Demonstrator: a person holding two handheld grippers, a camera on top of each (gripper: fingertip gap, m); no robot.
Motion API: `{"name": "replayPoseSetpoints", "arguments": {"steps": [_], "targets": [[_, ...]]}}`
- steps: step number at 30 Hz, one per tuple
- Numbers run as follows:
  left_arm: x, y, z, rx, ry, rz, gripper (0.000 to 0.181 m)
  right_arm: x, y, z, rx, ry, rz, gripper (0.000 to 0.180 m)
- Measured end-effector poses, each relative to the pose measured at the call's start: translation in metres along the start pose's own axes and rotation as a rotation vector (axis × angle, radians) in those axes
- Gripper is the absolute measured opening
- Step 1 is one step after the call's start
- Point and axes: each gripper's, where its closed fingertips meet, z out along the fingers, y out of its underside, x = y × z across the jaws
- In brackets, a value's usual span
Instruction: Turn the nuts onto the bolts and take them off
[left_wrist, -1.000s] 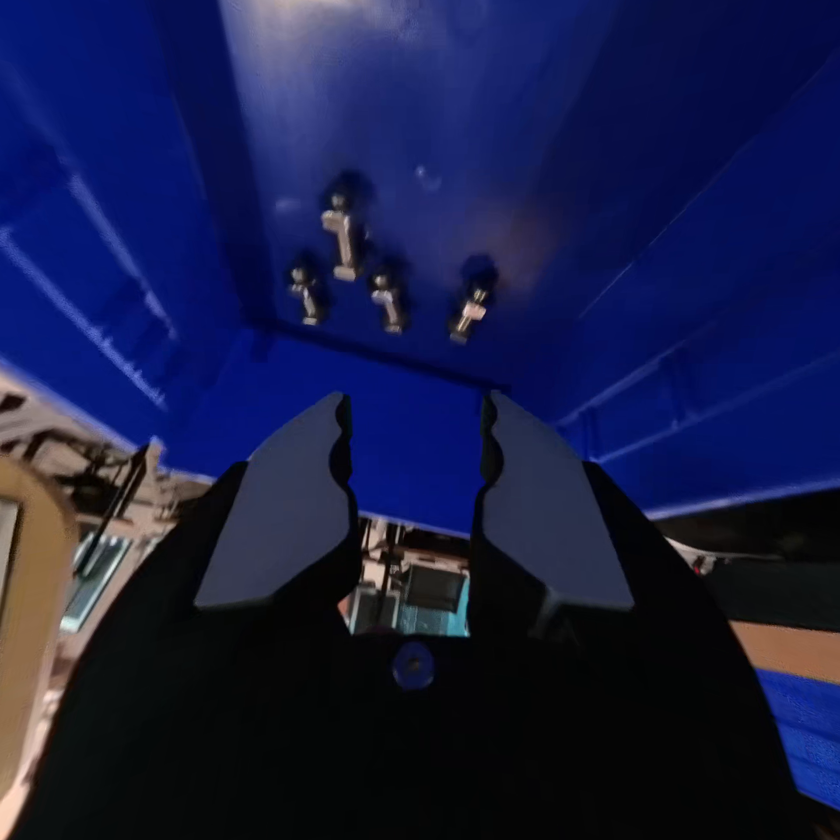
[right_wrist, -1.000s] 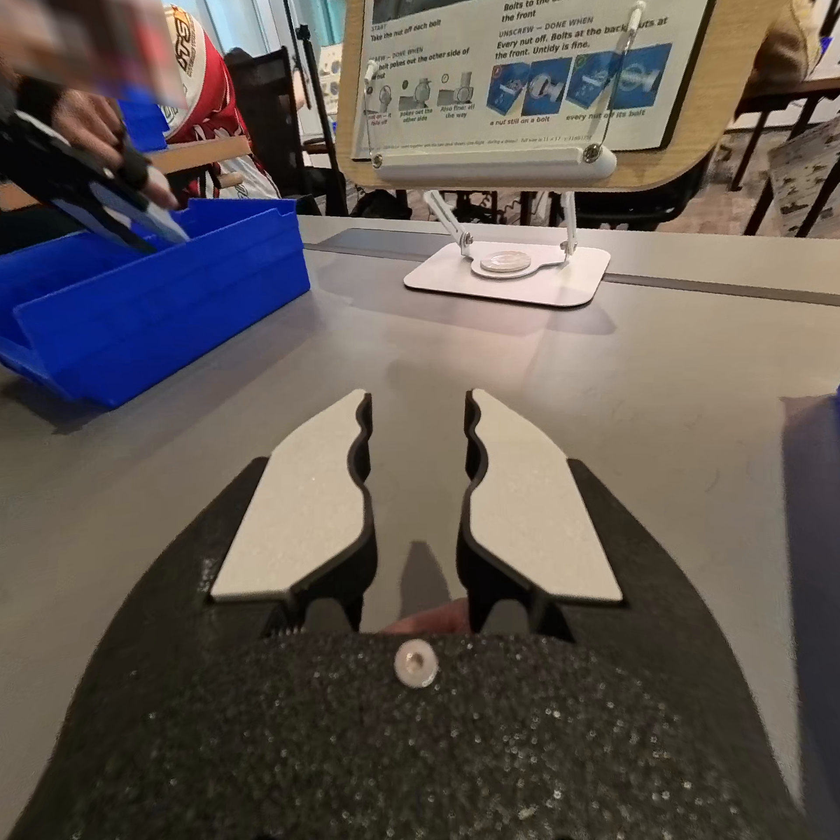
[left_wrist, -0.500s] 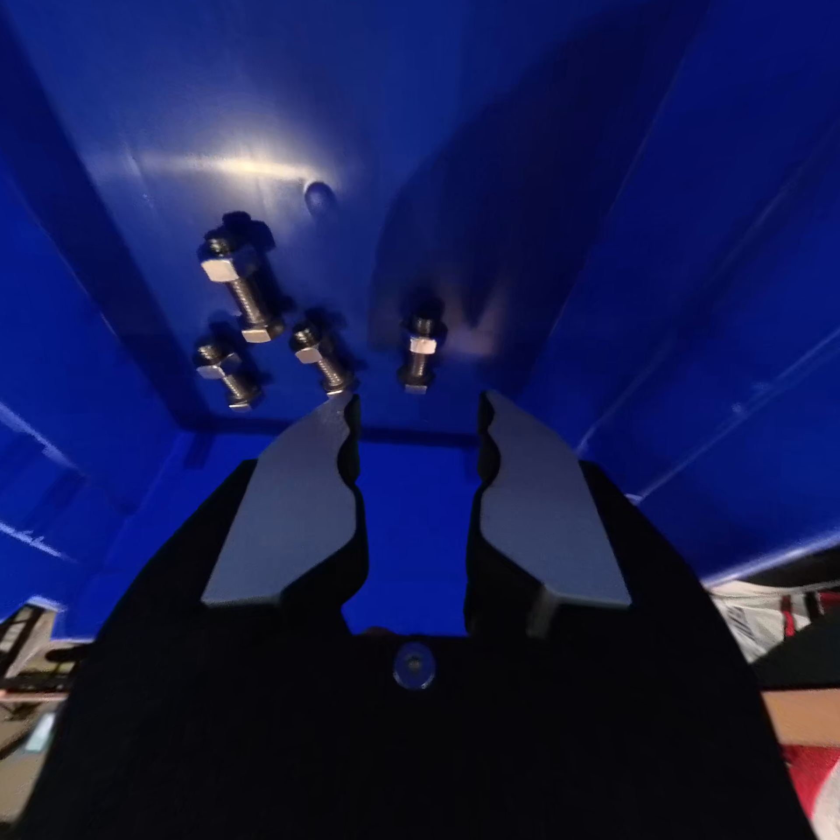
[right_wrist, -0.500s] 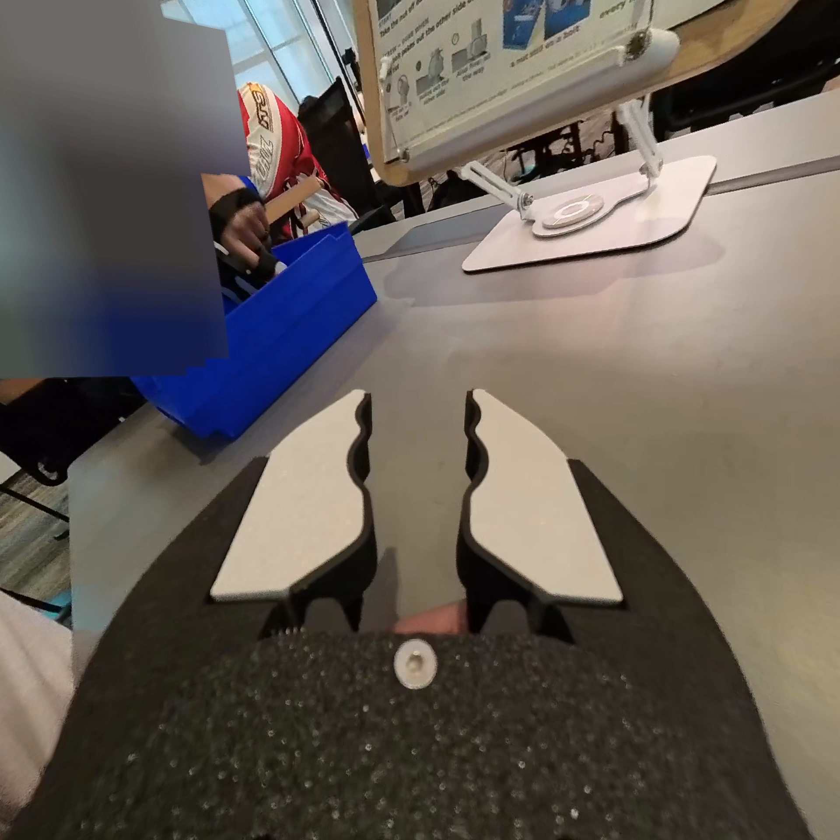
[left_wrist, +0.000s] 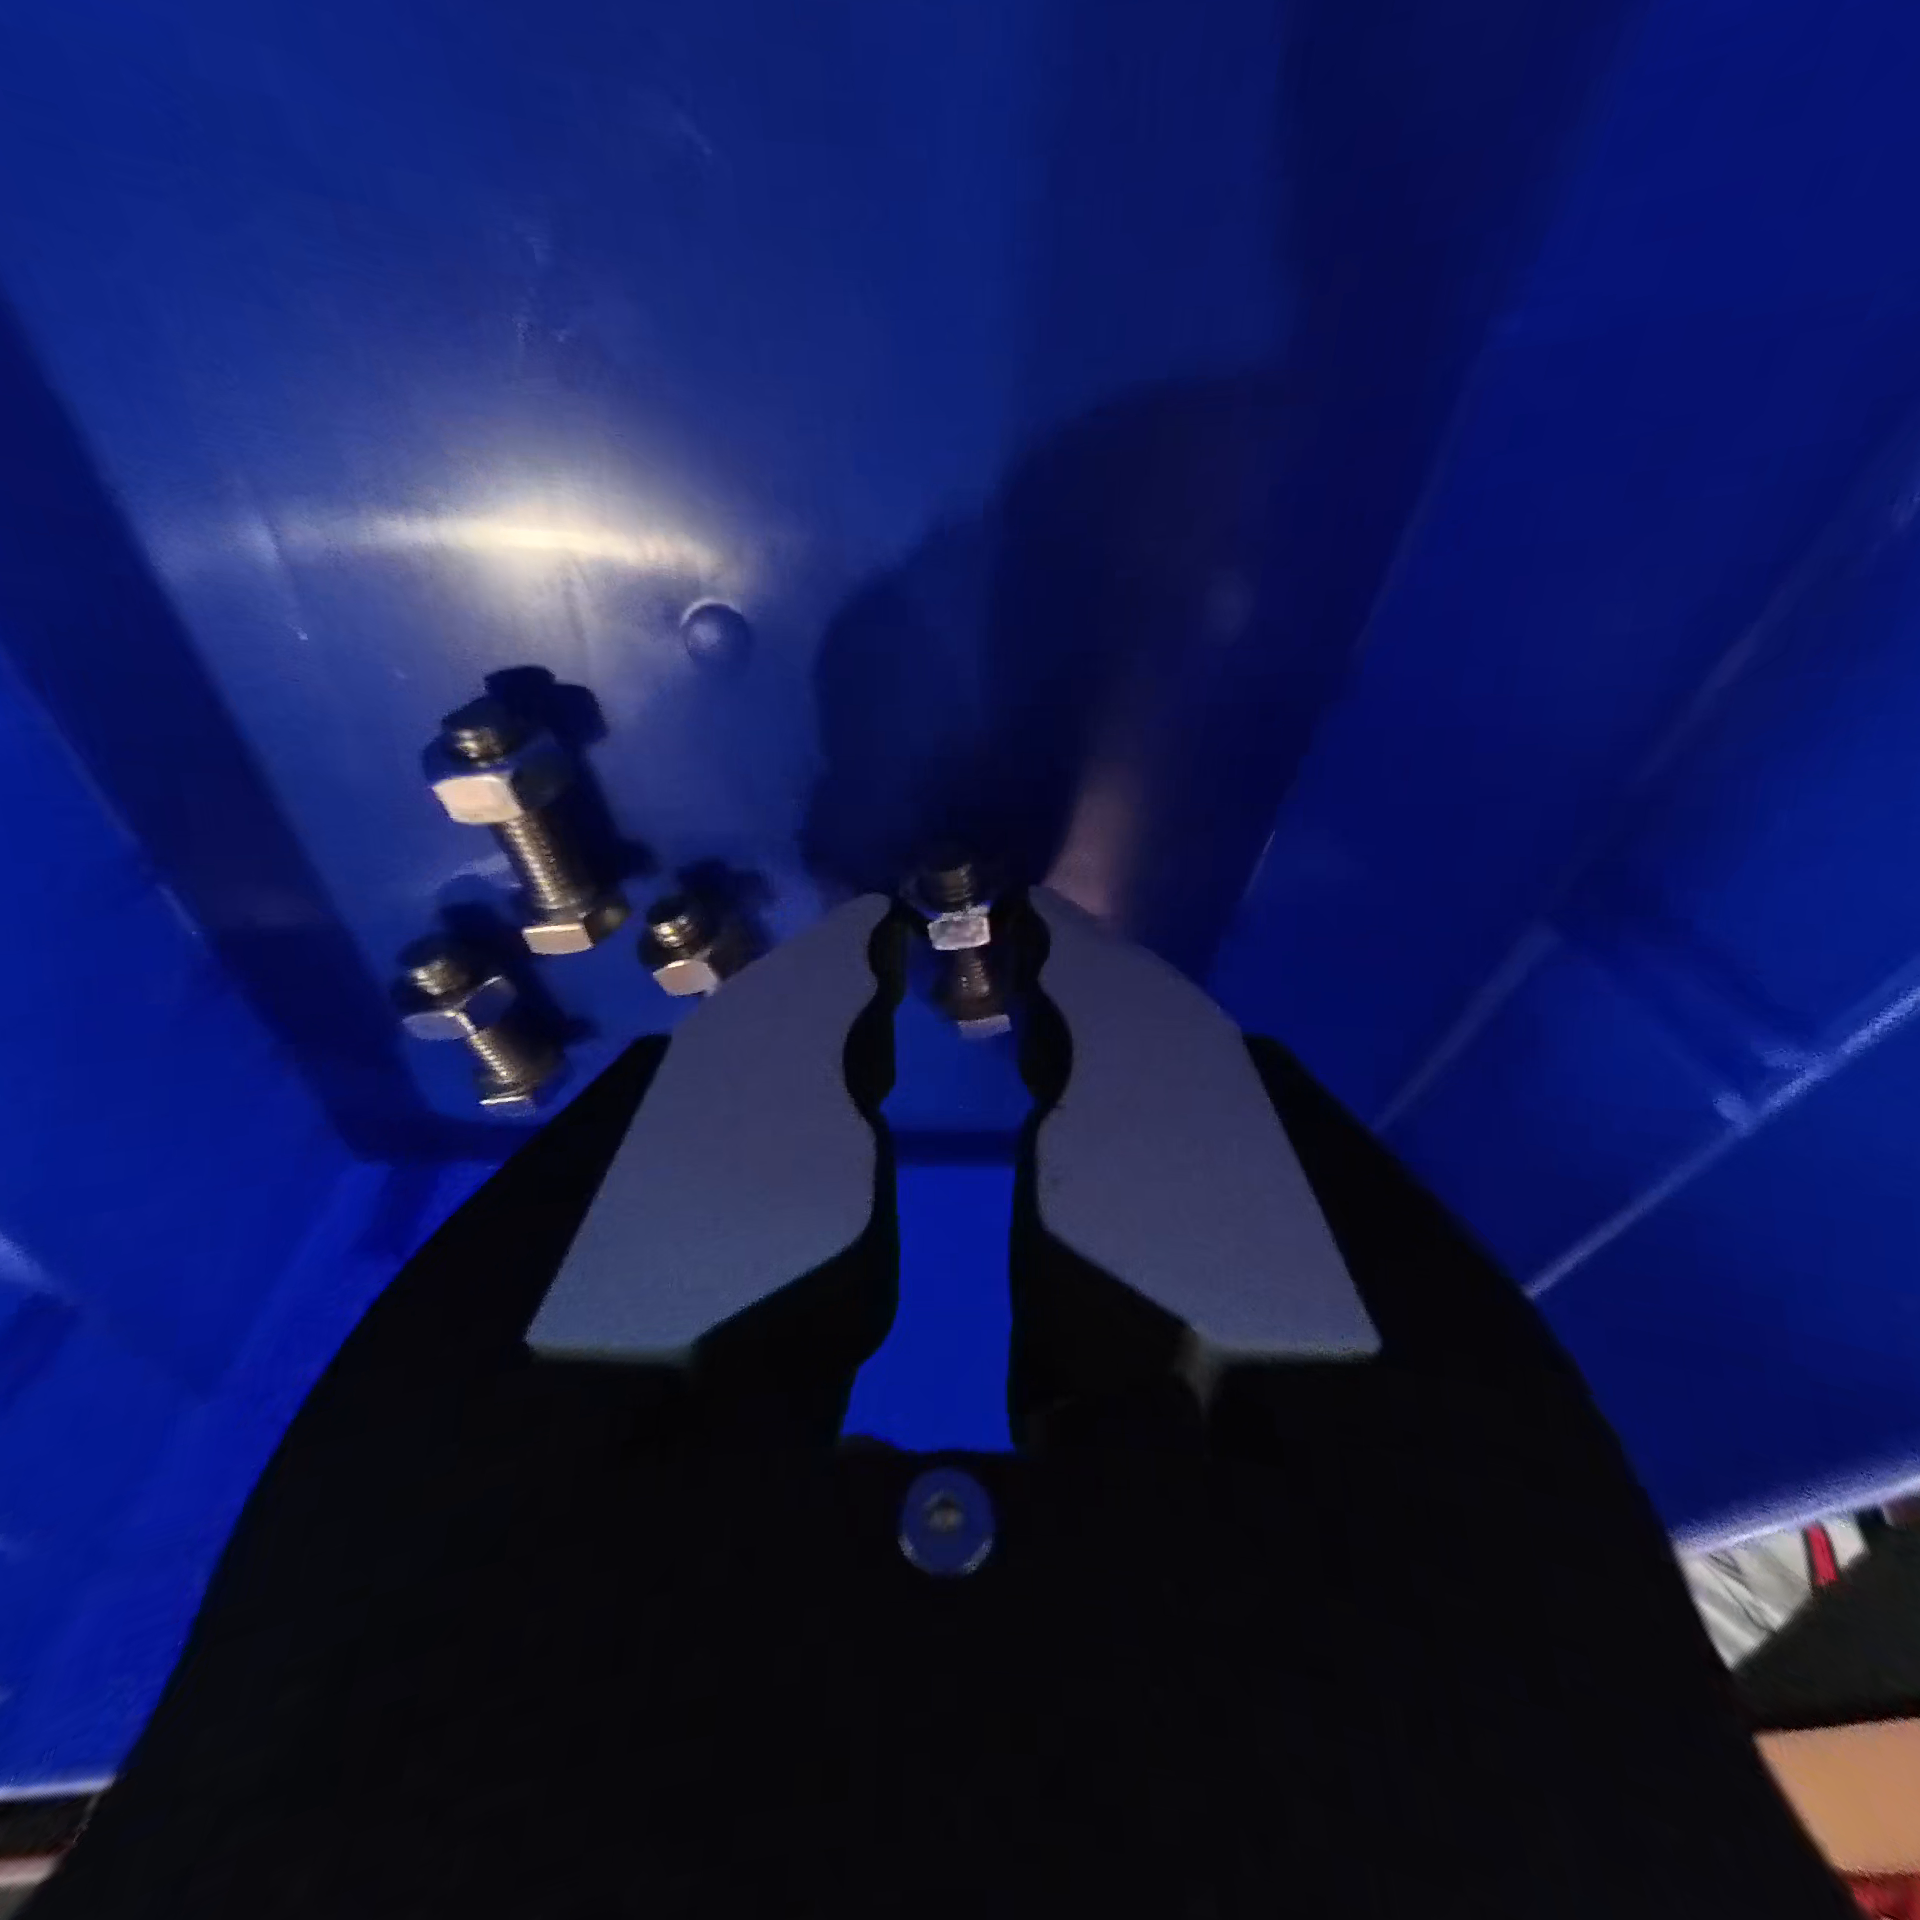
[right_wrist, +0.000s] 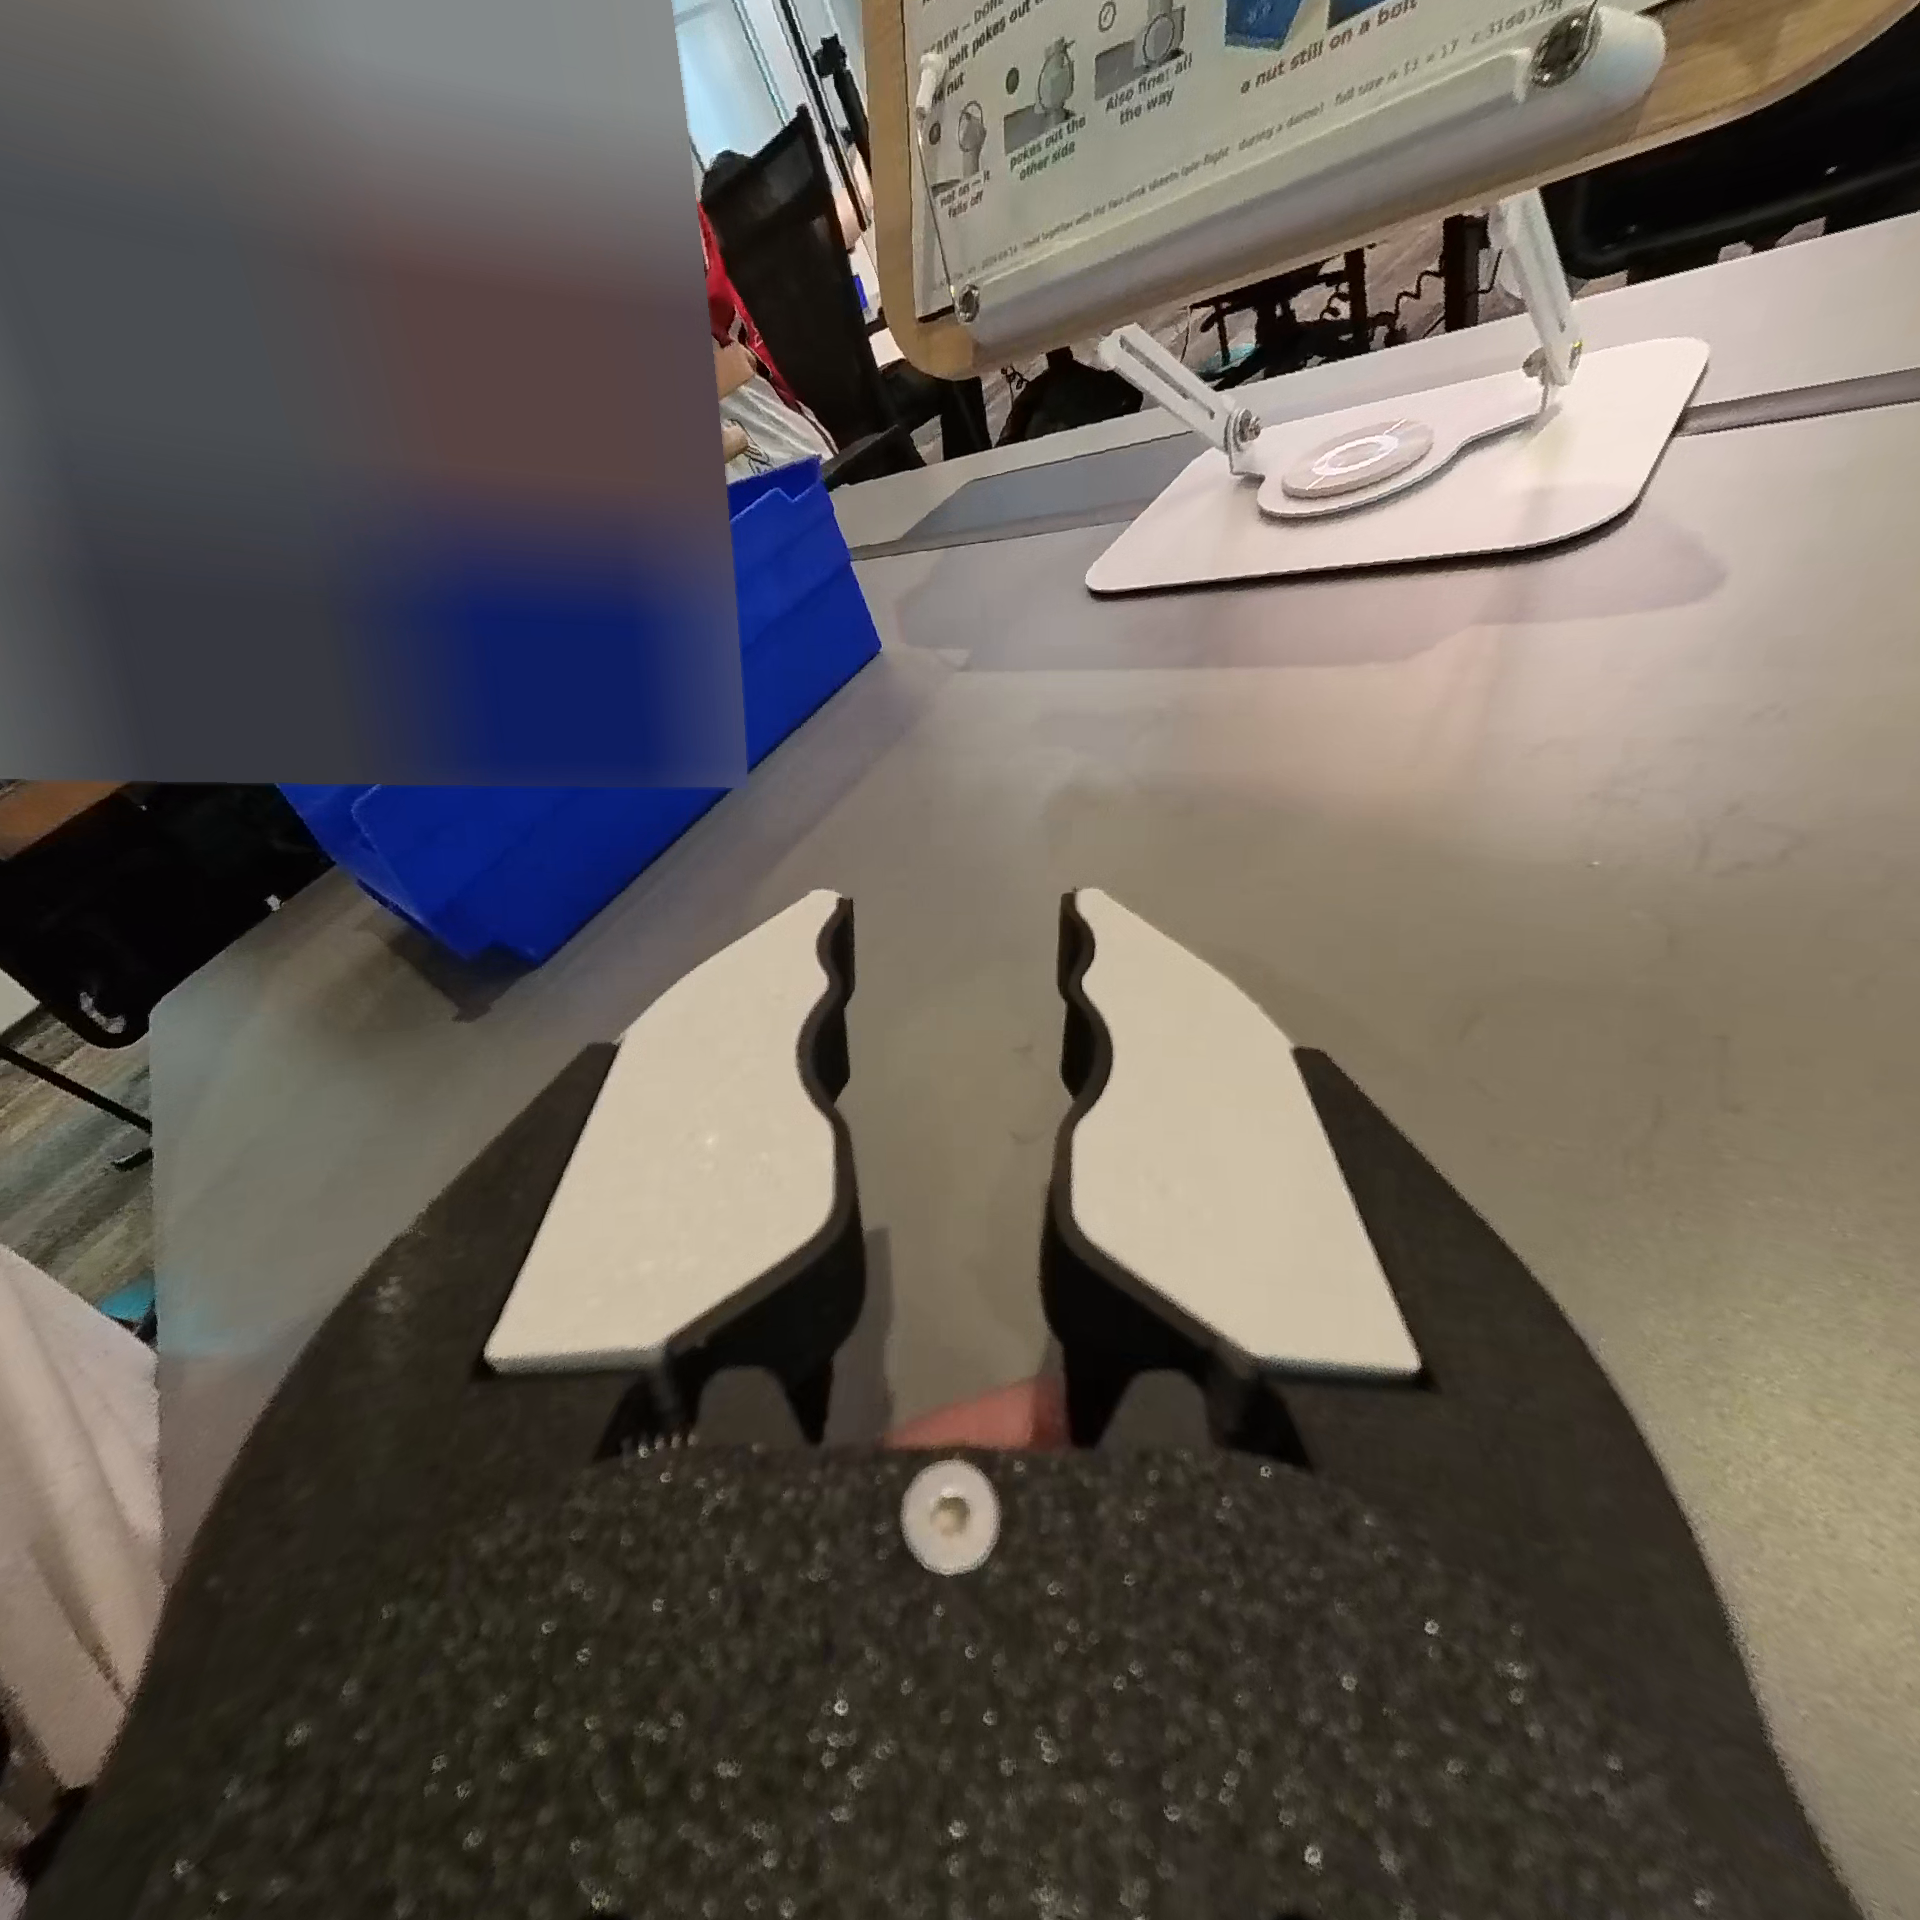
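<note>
Left wrist view: left gripper (left_wrist: 956, 925) fingers part-open, straddling nutted bolt (left_wrist: 961, 961) in blue bin (left_wrist: 1558, 727), ungripped; next, close. Right gripper (right_wrist: 956, 914) apart, empty.

This looks like a work room or lab where people try things out, not a home. A big, flat grey table (right_wrist: 1403, 883) fills the room. On it sits a blue plastic parts bin (right_wrist: 800, 613), the kind used for small metal bits. A sheet of steps with little pictures (right_wrist: 1226, 94) is clipped to a wooden board on a white stand (right_wrist: 1382, 499). Behind the table are black chairs (right_wrist: 821, 301) and desk legs with cables, and the floor has carpet (right_wrist: 62, 1132).
</note>
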Motion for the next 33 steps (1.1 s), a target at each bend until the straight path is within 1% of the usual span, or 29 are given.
{"name": "replayPoseSetpoints", "arguments": {"steps": [3, 5, 8, 12, 16, 20, 24, 27, 30, 33], "targets": [[0.002, 0.0, -0.001, -0.028, 0.011, -0.031, 0.019, -0.002, 0.001, 0.0, -0.005, -0.01, 0.006, 0.036], [0.002, 0.0, -0.001, -0.054, 0.014, -0.088, 0.019, -0.002, 0.002, -0.001, -0.006, -0.016, 0.016, 0.035], [-0.003, 0.0, -0.004, -0.093, -0.015, -0.228, 0.019, -0.001, 0.001, -0.002, -0.003, -0.029, 0.043, 0.033], [-0.018, 0.005, -0.017, -0.153, -0.104, -0.397, 0.019, -0.002, 0.002, -0.001, -0.006, -0.044, 0.062, 0.031], [-0.033, 0.012, -0.041, -0.196, -0.222, -0.644, 0.019, -0.01, 0.005, 0.003, -0.025, -0.059, 0.034, 0.031], [-0.056, 0.016, -0.076, -0.187, -0.404, -0.948, 0.019, -0.017, 0.008, 0.004, -0.035, -0.07, -0.001, 0.031], [-0.087, 0.011, -0.112, -0.066, -0.623, -1.237, 0.019, -0.023, 0.009, 0.006, -0.041, -0.09, -0.021, 0.029], [-0.118, 0.003, -0.141, 0.065, -0.797, -1.385, 0.019, -0.03, 0.013, 0.008, -0.07, -0.11, -0.069, 0.029], [-0.157, -0.014, -0.174, 0.278, -0.939, -1.494, 0.019, -0.04, 0.014, 0.012, -0.1, -0.135, -0.134, 0.03], [-0.199, -0.043, -0.204, 0.544, -1.0, -1.535, 0.019, -0.05, 0.014, 0.015, -0.116, -0.159, -0.218, 0.031]]}}
